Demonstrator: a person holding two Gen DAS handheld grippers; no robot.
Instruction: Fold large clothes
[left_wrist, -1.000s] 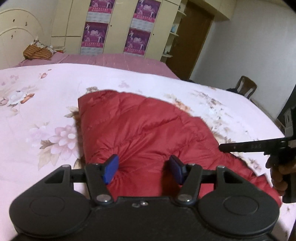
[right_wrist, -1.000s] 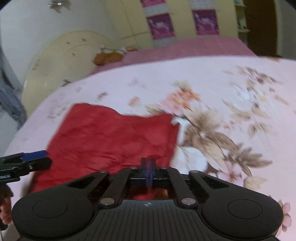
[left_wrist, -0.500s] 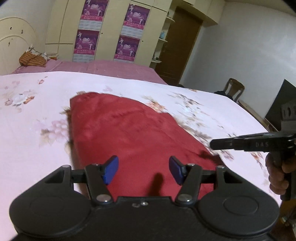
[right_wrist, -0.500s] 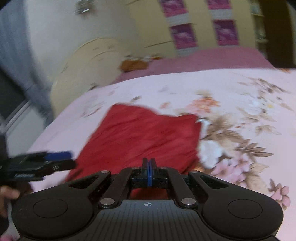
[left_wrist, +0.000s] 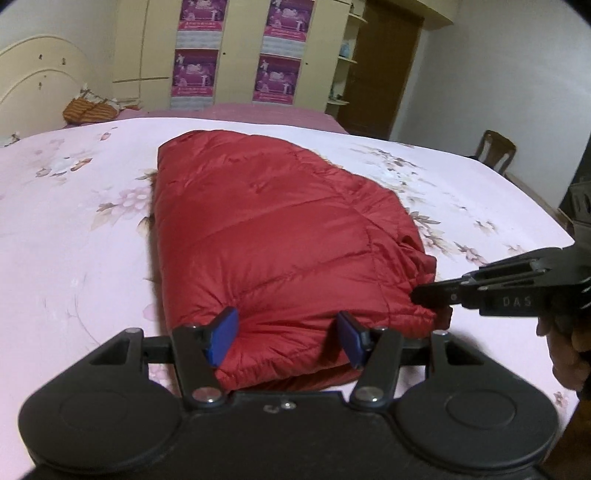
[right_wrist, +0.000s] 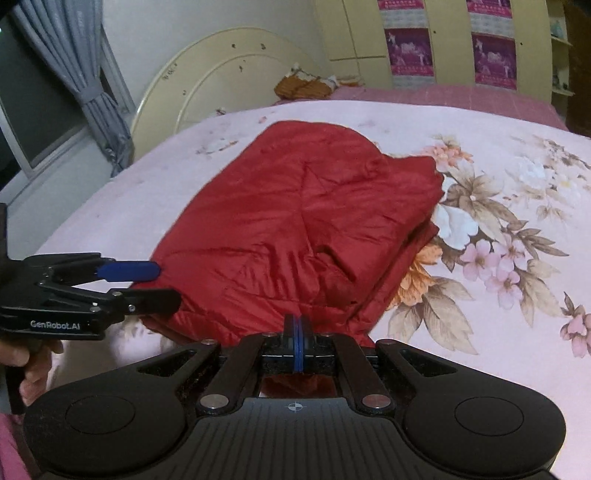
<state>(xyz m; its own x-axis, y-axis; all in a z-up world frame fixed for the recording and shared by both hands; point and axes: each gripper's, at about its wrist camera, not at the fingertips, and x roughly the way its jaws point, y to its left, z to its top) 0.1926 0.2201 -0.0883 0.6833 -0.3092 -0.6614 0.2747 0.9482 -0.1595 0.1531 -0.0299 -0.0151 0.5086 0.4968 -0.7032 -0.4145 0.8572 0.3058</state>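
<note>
Left tool (left_wrist: 286, 338) has its jaws apart; right tool (right_wrist: 297, 345) is fully closed.

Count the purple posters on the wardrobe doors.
4 in the left wrist view: upper left, lower left, upper right, lower right. The picture's top edge crops the upper two; others may lie outside it.

Dim warm indoor light, soft shadows, strong fisheye bending at edges, dark corner vignetting, slight softness.
</note>
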